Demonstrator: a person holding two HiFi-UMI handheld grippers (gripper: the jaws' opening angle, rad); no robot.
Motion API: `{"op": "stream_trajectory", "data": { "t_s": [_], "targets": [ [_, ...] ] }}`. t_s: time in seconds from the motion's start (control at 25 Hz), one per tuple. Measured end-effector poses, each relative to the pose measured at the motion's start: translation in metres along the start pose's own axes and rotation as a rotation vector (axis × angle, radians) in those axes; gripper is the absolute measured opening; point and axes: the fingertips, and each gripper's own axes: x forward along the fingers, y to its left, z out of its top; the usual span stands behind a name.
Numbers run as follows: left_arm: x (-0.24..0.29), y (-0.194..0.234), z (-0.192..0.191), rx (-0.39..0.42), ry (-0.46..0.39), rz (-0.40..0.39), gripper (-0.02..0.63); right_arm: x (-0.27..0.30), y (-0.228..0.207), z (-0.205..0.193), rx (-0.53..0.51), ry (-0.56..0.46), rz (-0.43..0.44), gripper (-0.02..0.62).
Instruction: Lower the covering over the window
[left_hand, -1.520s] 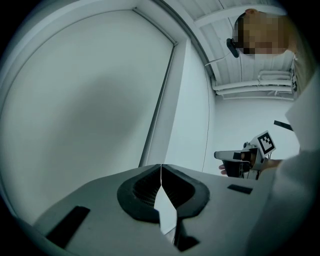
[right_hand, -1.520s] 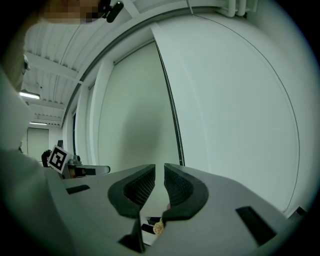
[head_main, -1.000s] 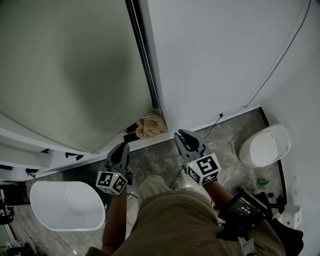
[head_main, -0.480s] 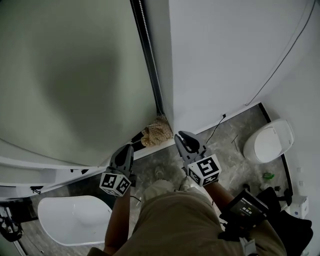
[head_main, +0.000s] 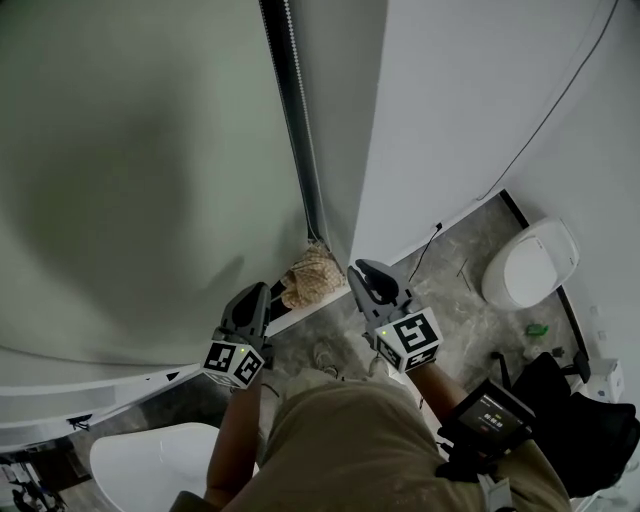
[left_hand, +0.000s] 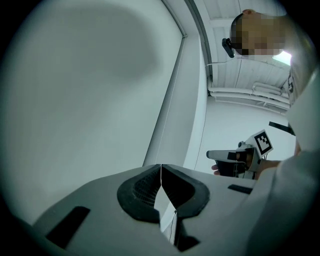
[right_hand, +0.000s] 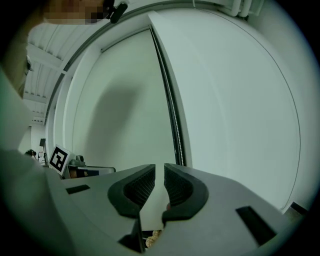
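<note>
Far left of the bead chain (head_main: 300, 130), low in the head view, the white bathtub (head_main: 150, 470) is slipping out of frame compared with a second ago. The wall is also looming larger, so the person is stepping in towards the window. The covering (head_main: 130, 170), a pale grey-green sheet, is filling the opening left of the chain and seemingly reaching the sill. Whether it is fully drawn I cannot tell. Just left of the chain's foot, the left gripper (head_main: 254, 296) is travelling clenched, its pads meeting on nothing. The chain itself is hanging untouched along the dark frame strip, with a crumpled beige cloth (head_main: 312, 275) lying at its lower end. Just right of it, the right gripper (head_main: 366, 274) is advancing released, its jaws a narrow slit apart and empty; in its own view it is pointing nearly at the chain. Well right of the chain, the toilet (head_main: 528, 262) is standing on the floor. I judge the task to be at the reaching stage: the right gripper seems best placed to take the chain, though its gap may need widening first.
</note>
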Motion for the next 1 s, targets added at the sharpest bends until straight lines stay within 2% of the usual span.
{"op": "stream_trajectory", "data": {
  "t_s": [0.44, 0.76, 1.0],
  "targets": [
    [0.063, -0.007, 0.015, 0.04, 0.03, -0.149, 0.021, 0.001, -0.036, 0.015, 0.016, -0.053, -0.124, 0.042],
    [0.083, -0.009, 0.014, 0.047, 0.032, -0.184, 0.021, 0.002, -0.043, 0.015, -0.002, -0.049, -0.137, 0.043],
    [0.08, -0.005, 0.014, 0.05, 0.02, -0.171, 0.021, 0.004, -0.035, 0.018, -0.02, -0.059, -0.12, 0.043]
  ]
}}
